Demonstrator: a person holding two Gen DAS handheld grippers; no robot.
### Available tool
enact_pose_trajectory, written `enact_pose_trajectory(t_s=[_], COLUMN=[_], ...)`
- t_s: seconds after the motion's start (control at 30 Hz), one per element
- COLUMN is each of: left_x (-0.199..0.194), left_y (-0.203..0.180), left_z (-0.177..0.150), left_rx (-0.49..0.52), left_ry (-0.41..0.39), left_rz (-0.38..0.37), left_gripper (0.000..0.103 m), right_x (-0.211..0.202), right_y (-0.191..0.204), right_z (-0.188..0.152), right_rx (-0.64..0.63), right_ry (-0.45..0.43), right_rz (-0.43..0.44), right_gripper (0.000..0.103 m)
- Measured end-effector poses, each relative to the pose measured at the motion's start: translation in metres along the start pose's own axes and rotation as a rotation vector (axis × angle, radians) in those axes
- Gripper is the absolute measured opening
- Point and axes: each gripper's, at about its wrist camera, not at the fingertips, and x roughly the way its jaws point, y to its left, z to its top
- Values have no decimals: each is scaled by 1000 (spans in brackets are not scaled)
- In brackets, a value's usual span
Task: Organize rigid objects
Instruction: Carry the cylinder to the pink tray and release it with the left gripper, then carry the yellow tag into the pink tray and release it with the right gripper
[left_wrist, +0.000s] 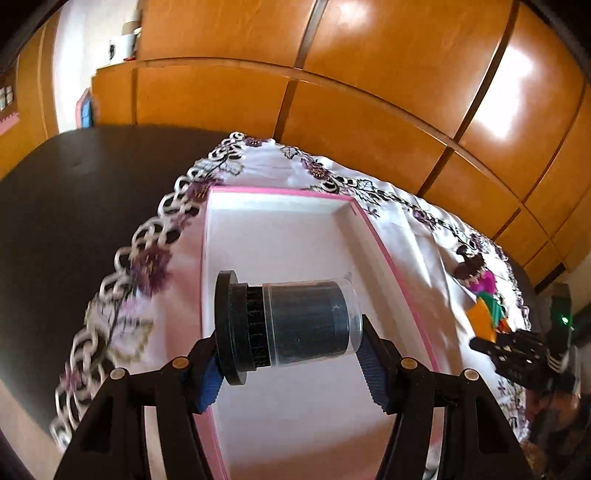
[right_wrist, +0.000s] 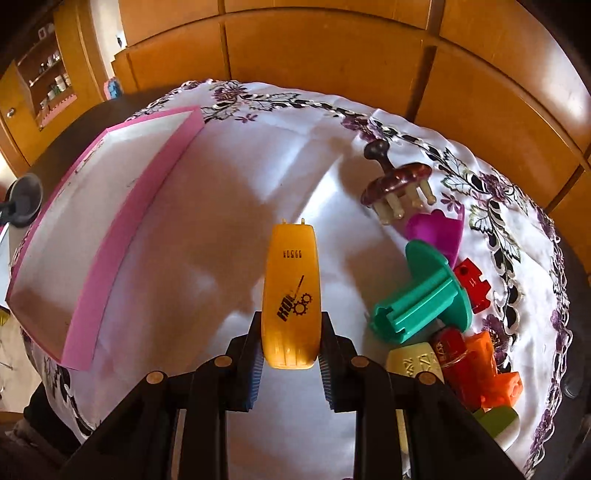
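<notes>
Left wrist view: the left claw (left_wrist: 290, 363) is clamped on a black cylinder with a clear cap (left_wrist: 286, 323), which lies crosswise between the fingers, its wide black flange against the left finger and the clear end against the right finger. The cylinder hangs over the white inside of the pink-edged tray (left_wrist: 280, 206). The tray sits on an embroidered white cloth (left_wrist: 436, 254) covering the dark counter (left_wrist: 74, 192), near the cloth's left lace border. At the right edge of the view the right claw (left_wrist: 517, 350) shows small and dark beside some coloured pieces; its grip cannot be read here.

Right wrist view: the right claw (right_wrist: 290, 356) grips an orange plastic piece with black print (right_wrist: 290, 295), which points straight forward from between the fingers, above the bare middle of the cloth (right_wrist: 258, 166). The pink tray (right_wrist: 110, 229) lies toward the counter's left side, well apart from the claw. To the right sits a cluster: a green flanged spool (right_wrist: 421, 302), a magenta scoop (right_wrist: 436, 230), a red block (right_wrist: 472, 284), orange blocks (right_wrist: 491, 369) and a brown pronged massager (right_wrist: 399, 184).
</notes>
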Motion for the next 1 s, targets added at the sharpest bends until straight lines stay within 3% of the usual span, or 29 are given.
enact_pose_trajectory(t_s=[0.27, 0.47, 0.57, 0.7, 0.83, 1.0], left_x=[55, 74, 59, 21, -9, -23], left_y=[7, 14, 9, 4, 3, 0], left_z=[53, 67, 59, 41, 14, -24], left_rx=[29, 24, 34, 35, 16, -5], left_ry=[4, -3, -32, -133, -167, -129], left_rz=[90, 137, 148, 165, 145, 140], left_gripper=[63, 67, 78, 95, 95, 94], right_x=[2, 4, 6, 5, 5, 6], right_y=[0, 2, 3, 3, 1, 1], right_z=[1, 2, 2, 2, 2, 1], right_rx=[-12, -26, -38, -35, -25, -23], right_ry=[2, 5, 9, 3, 2, 9], right_rz=[-7, -15, -24, -21, -24, -36], right_gripper=[25, 25, 25, 25, 25, 25])
